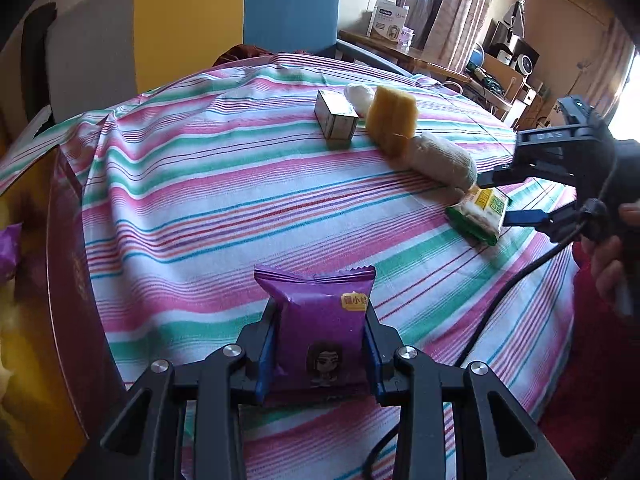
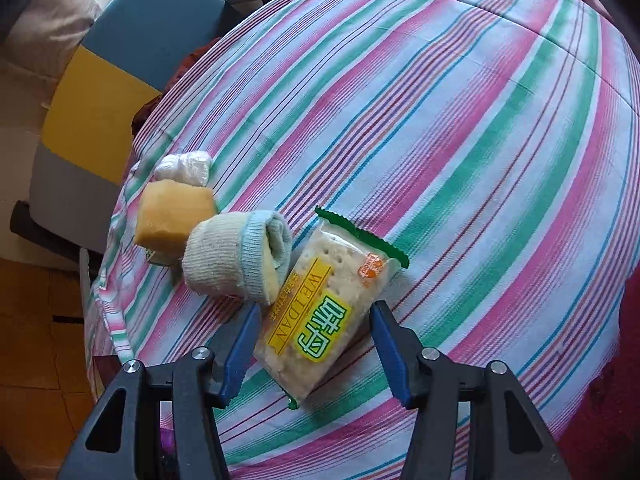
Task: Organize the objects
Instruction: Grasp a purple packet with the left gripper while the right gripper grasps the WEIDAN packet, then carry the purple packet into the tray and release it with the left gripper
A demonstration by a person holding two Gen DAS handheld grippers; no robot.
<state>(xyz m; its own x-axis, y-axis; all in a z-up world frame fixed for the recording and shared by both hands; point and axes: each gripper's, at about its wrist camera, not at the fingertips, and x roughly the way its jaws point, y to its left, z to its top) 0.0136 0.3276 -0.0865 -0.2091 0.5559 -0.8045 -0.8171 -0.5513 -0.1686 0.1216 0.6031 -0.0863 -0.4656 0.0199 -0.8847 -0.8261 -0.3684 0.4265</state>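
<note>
Left hand-held gripper [image 1: 320, 344]: you've got it clamped tight on the purple snack packet [image 1: 320, 320], held over the near part of the striped counter [image 1: 208, 200].
Right hand-held gripper [image 2: 316, 344]: your jaws sit partly open either side of the cracker packet [image 2: 320, 312], not pinching it.
Cracker packet: flat on the counter, right beside the rolled sock [image 2: 236, 256].
Far side: yellow sponge [image 1: 390, 118], small box [image 1: 334, 120].

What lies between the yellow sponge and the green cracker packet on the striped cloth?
A rolled sock lies between the yellow sponge and the cracker packet, touching both. The right wrist view shows this best.
</note>
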